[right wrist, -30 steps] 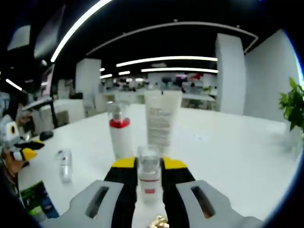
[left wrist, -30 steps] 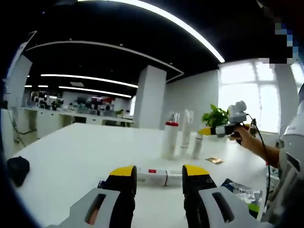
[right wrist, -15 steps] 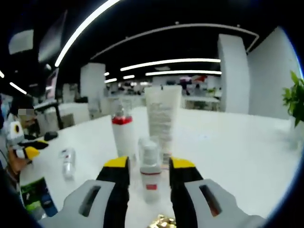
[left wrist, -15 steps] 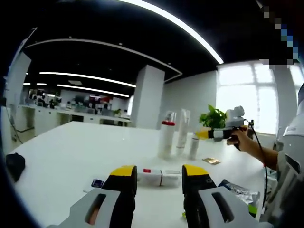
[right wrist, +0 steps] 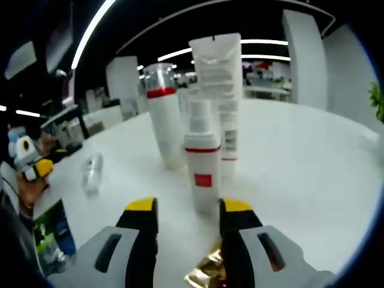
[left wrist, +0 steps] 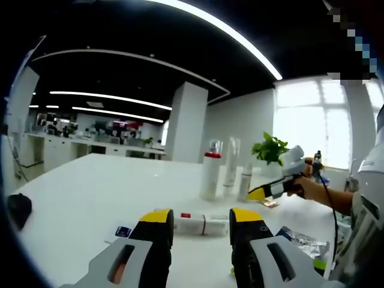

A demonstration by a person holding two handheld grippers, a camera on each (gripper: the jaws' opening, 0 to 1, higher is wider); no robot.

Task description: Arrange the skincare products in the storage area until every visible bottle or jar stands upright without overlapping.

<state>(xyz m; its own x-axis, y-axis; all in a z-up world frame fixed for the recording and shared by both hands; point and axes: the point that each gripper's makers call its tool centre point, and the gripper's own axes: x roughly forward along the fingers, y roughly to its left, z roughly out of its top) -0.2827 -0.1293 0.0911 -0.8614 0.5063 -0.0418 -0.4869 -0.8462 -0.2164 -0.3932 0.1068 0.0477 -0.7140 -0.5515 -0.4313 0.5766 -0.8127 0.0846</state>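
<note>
Three products stand together on the white table (left wrist: 90, 198): a tall bottle with a red band (right wrist: 165, 117) (left wrist: 210, 175), a white tube (right wrist: 219, 84) (left wrist: 231, 168) and a small pump bottle with a red label (right wrist: 203, 162) (left wrist: 245, 180). My right gripper (right wrist: 188, 222) (left wrist: 273, 189) is open, a little short of the small pump bottle, with nothing between its jaws. A clear bottle with a red label (left wrist: 201, 224) (right wrist: 92, 174) lies on its side just beyond my open left gripper (left wrist: 201, 231) (right wrist: 30, 165).
A gold sachet (right wrist: 207, 273) (left wrist: 267, 203) lies by the right gripper. A green and foil packet (right wrist: 51, 237) (left wrist: 303, 240) sits near the person's side of the table. A small card (left wrist: 123, 231) and a black object (left wrist: 18, 207) lie to the left. A potted plant (left wrist: 270, 149) stands behind.
My right gripper opened, let go of the small pump bottle, which stands upright, and drew back and lower. The left gripper stayed almost still.
</note>
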